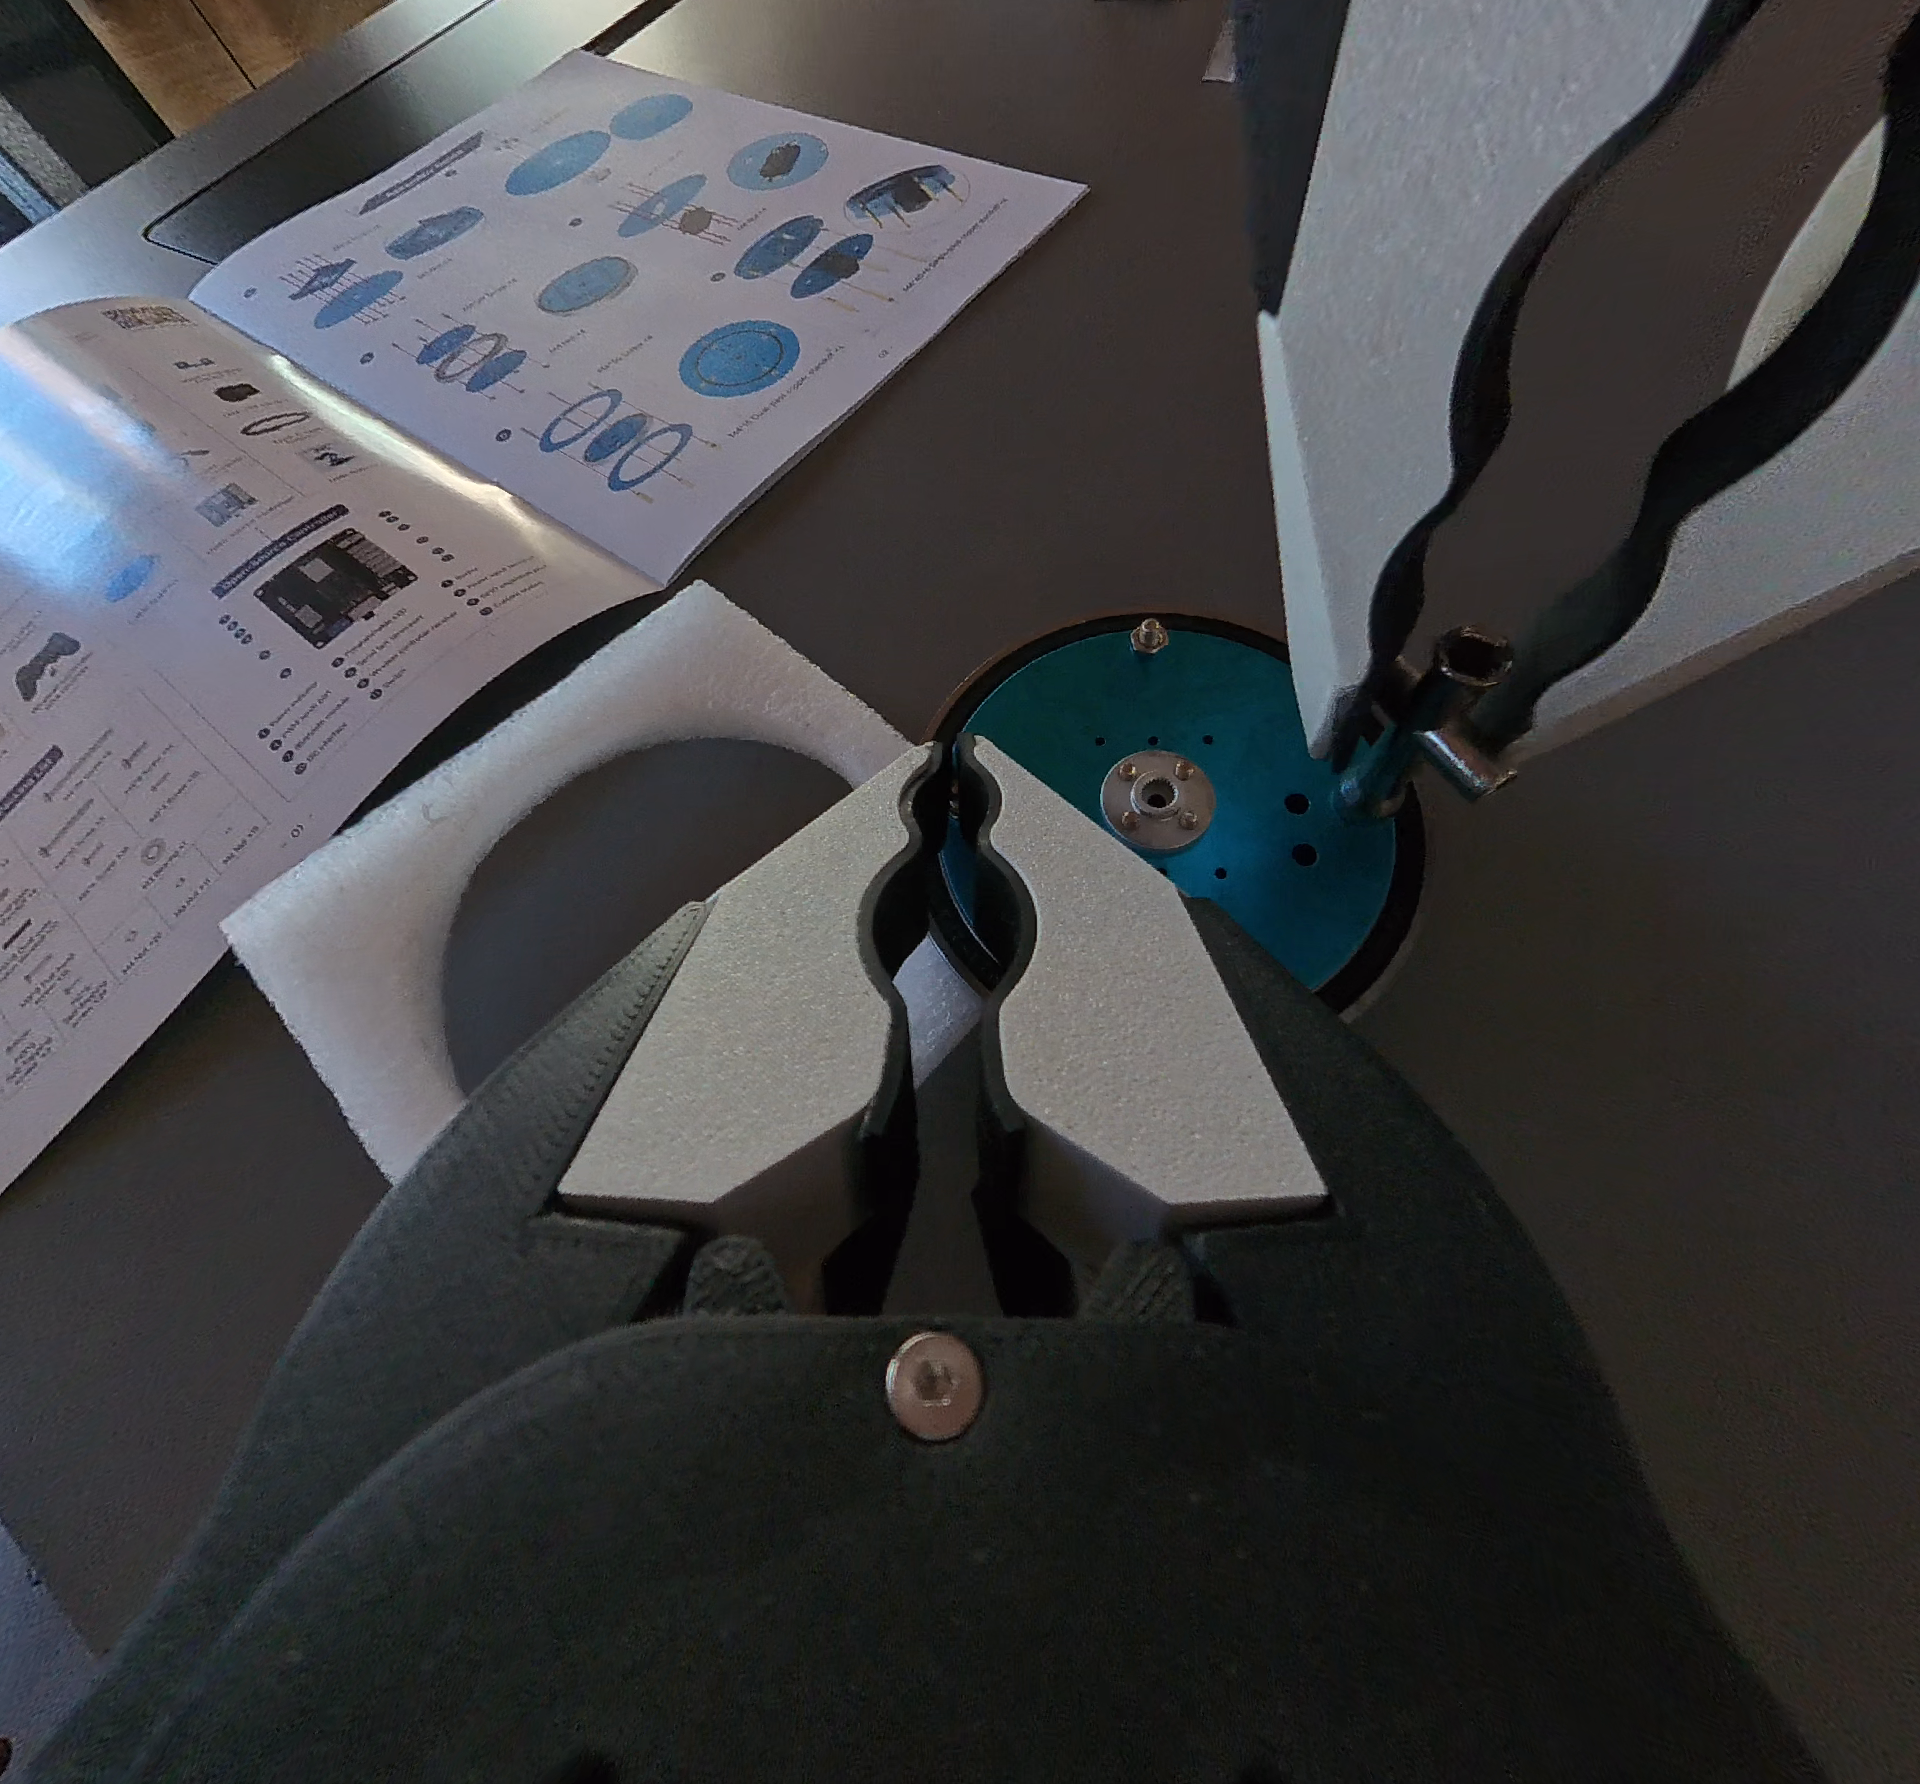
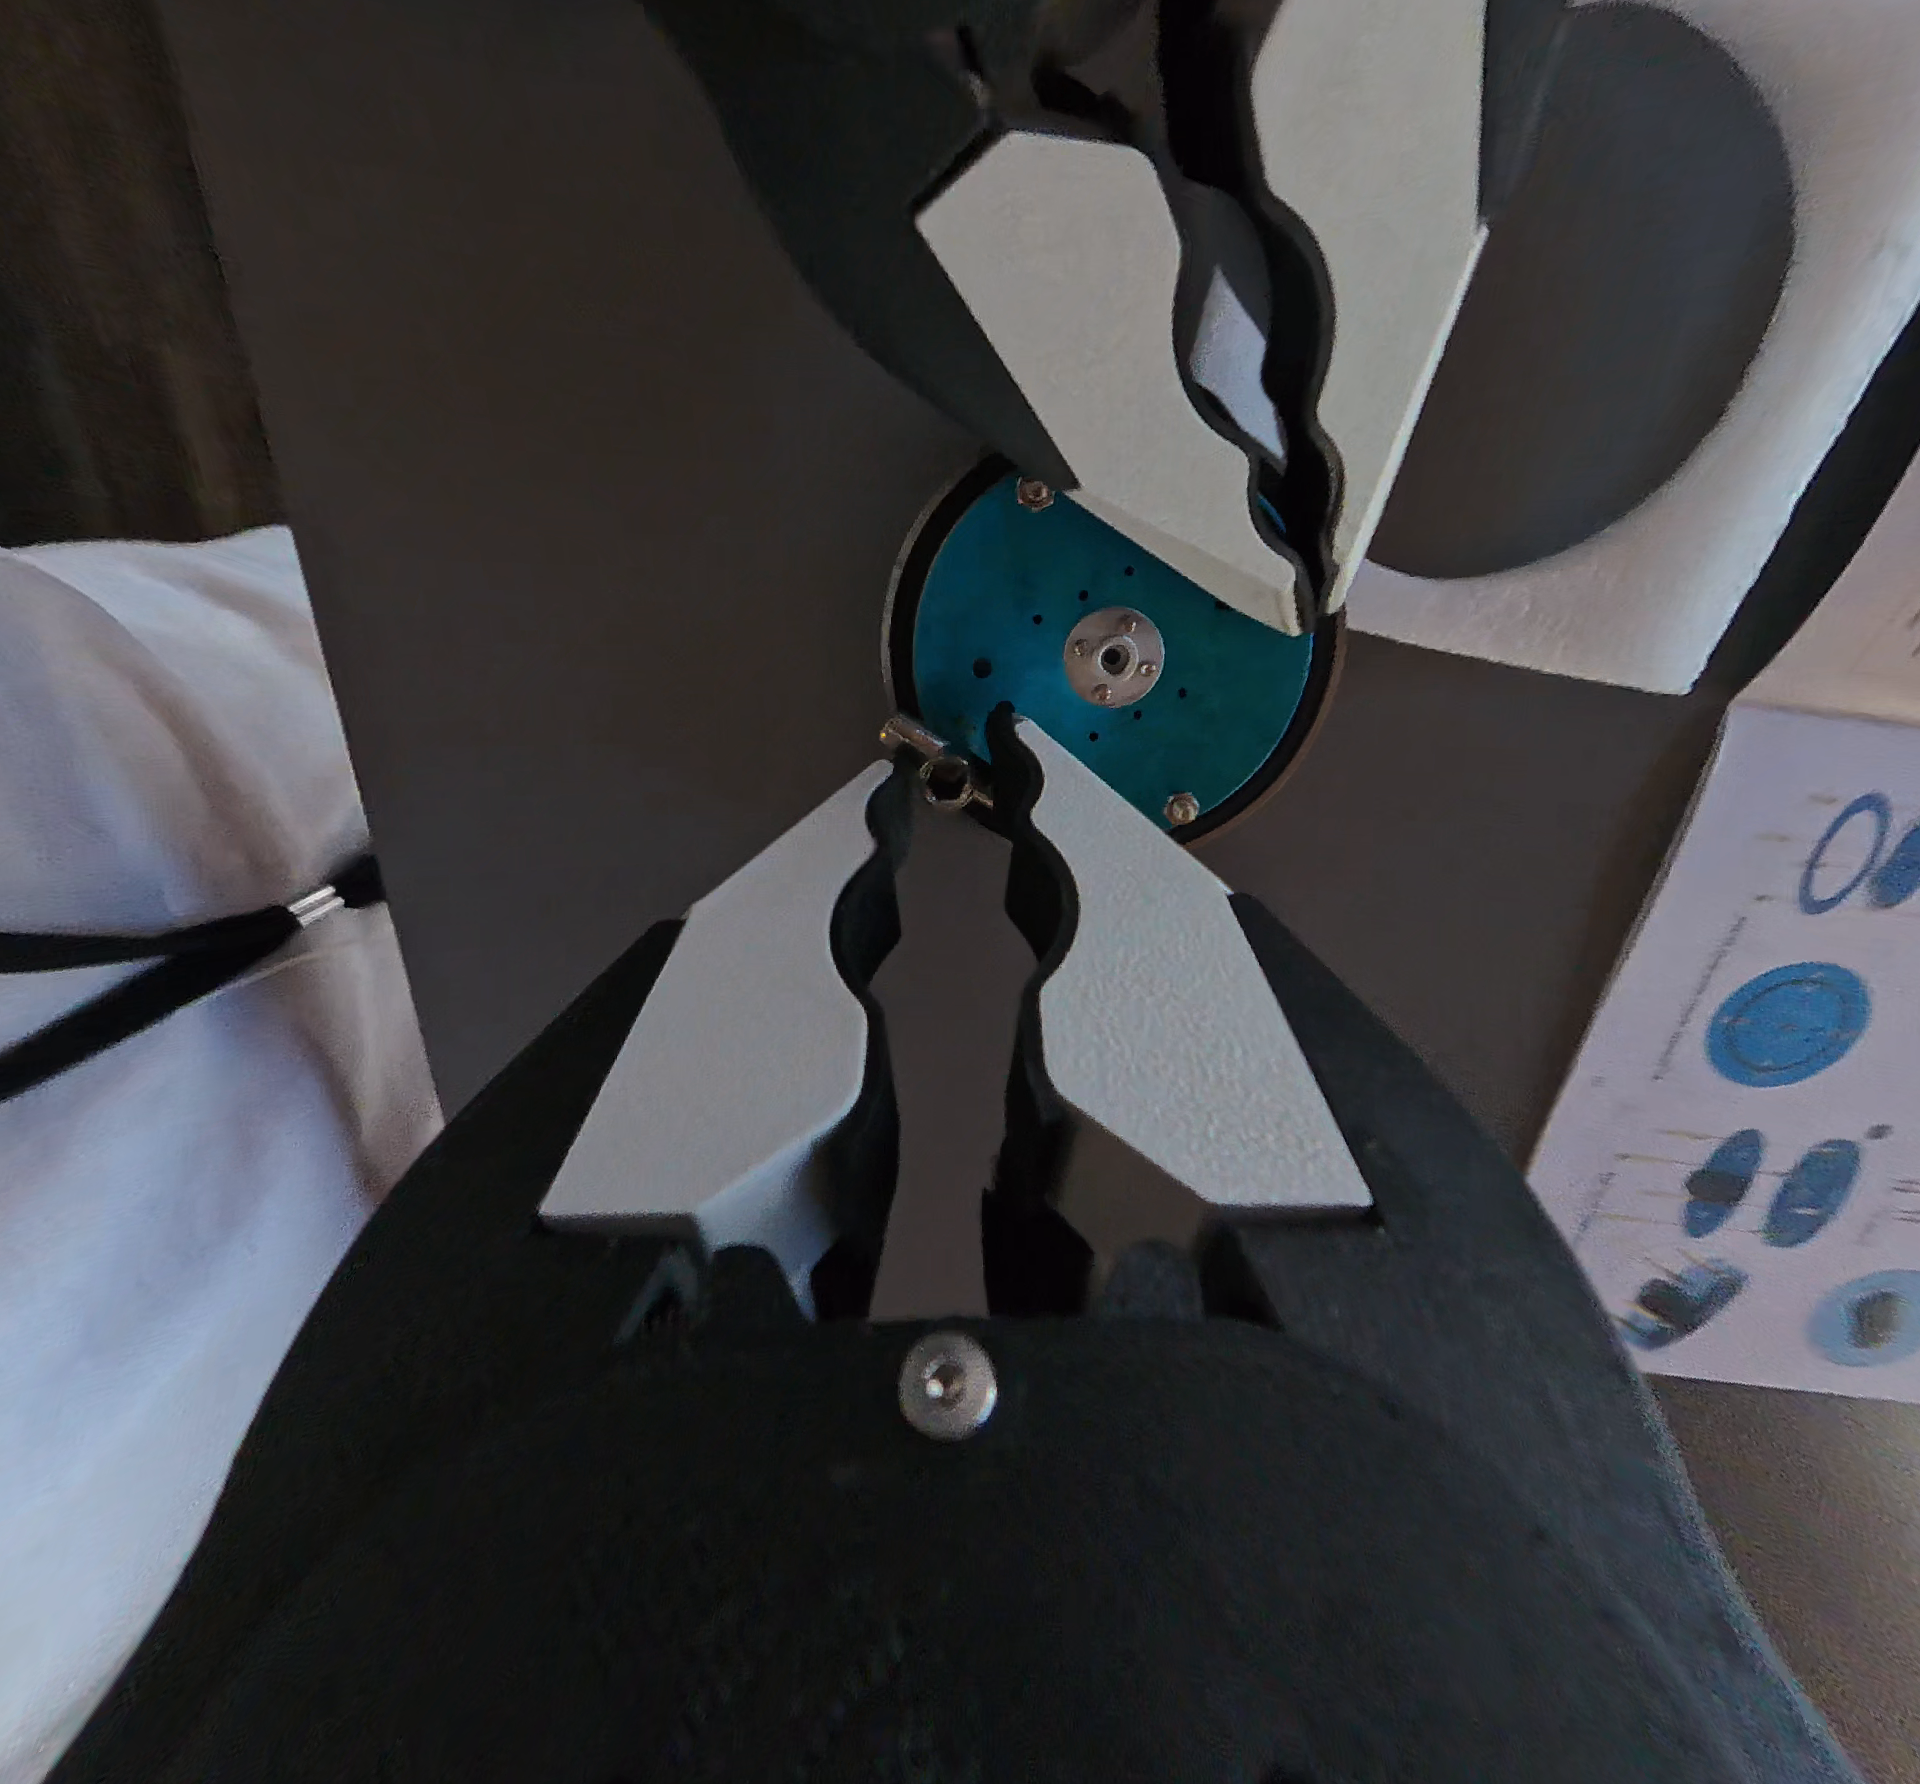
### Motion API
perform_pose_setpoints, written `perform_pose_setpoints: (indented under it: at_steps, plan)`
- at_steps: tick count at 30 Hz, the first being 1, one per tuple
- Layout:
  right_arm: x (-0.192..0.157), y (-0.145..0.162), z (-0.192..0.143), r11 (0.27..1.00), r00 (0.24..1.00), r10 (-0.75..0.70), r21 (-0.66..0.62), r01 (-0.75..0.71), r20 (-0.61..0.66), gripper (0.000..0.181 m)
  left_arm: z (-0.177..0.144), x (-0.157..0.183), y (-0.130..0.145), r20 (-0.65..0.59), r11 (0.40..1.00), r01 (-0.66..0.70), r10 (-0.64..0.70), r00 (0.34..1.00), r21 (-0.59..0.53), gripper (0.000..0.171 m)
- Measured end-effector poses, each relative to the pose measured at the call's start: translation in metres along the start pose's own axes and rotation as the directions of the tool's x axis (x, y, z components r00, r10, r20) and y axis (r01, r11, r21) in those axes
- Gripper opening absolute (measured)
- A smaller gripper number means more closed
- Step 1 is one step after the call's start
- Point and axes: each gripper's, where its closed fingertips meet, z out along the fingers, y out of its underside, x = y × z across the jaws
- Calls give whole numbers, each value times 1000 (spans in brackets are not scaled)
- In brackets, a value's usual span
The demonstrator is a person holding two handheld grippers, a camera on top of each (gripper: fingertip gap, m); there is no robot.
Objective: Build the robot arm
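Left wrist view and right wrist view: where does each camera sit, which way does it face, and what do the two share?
Left wrist view: sits on the left tool, looking forward and down at the blue disc, whose rim the tool grips; beyond lie a white foam frame and an open manual.
Right wrist view: sits on the right tool, facing the disc from the opposite side, shut on a small metal socket wrench; a white sleeve shows at left.
Shared: disc, both tools, wrench, foam frame, manual.
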Motion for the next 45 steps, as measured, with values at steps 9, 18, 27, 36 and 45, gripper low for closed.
perform_pose_setpoints:
  at_steps: [9,18,27,36,45]
  plan:
    - [0,1,-4,978,978,-206,34,207,-34,12,0,0,-1,-4,1000,23,-23,1000,3,0]
    - [-1,1,-8,943,944,-329,63,328,14,8,-14,-2,-16,-51,982,137,-131,990,129,20]
    - [-5,-3,-7,837,836,-547,15,547,44,8,-16,-5,-10,-52,980,167,-162,985,105,15]
    - [3,-12,-22,815,813,-580,67,576,59,8,-22,-8,-8,-52,975,190,-185,981,115,13]
    - [60,-28,-28,861,869,-493,119,495,-46,7,-61,34,7,8,970,224,-226,974,98,43]
